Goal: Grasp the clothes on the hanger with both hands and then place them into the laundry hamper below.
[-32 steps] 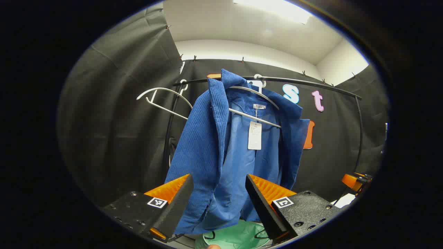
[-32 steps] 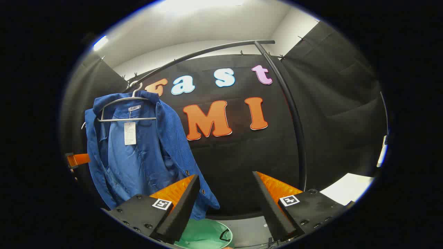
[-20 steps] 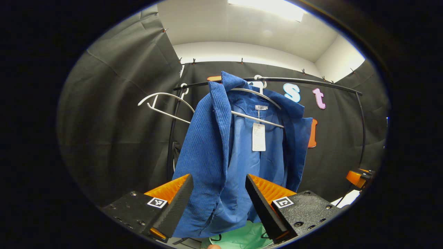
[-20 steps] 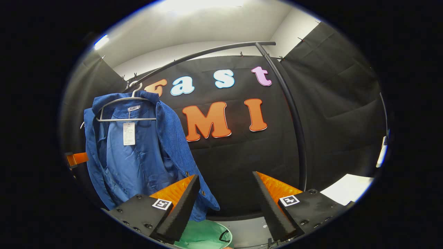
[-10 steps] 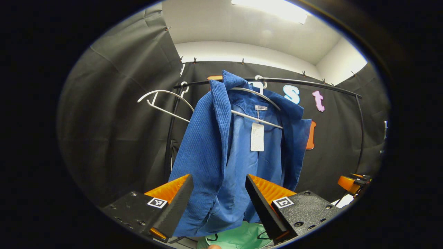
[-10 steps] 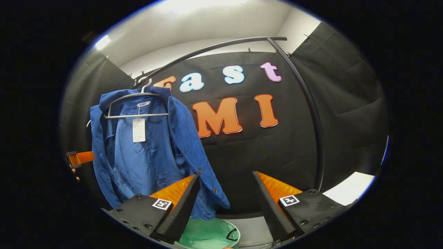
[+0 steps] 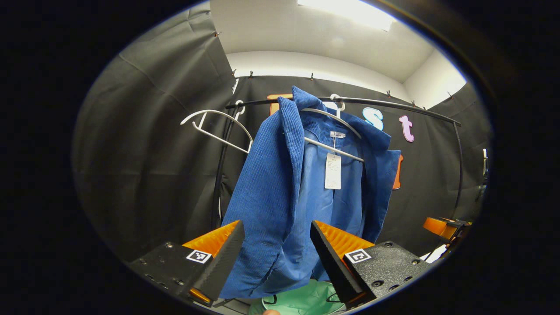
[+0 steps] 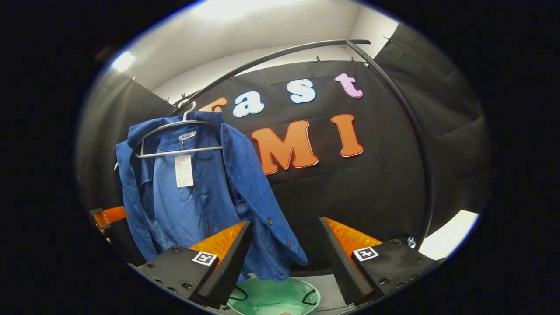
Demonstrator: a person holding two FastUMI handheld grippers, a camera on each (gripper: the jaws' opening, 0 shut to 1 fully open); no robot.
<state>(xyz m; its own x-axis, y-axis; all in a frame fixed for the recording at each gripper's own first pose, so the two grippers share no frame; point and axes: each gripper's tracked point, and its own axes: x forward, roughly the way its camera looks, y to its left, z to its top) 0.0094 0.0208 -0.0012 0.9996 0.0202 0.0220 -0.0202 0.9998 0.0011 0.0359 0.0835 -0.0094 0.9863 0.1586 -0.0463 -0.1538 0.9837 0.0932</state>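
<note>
Left gripper view: blue corduroy jacket (image 7: 280,197) on a white hanger (image 7: 334,131), its paper tag (image 7: 333,171) unreadable; left gripper (image 7: 274,258) and right gripper (image 8: 284,258) both gape, holding nothing, above a green hamper (image 8: 273,297).

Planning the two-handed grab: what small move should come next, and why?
Probably ease the left gripper forward: it is open, the blue jacket hangs on its hanger ahead of it, ungrasped. The right gripper, also open, sits off the jacket's edge.
</note>
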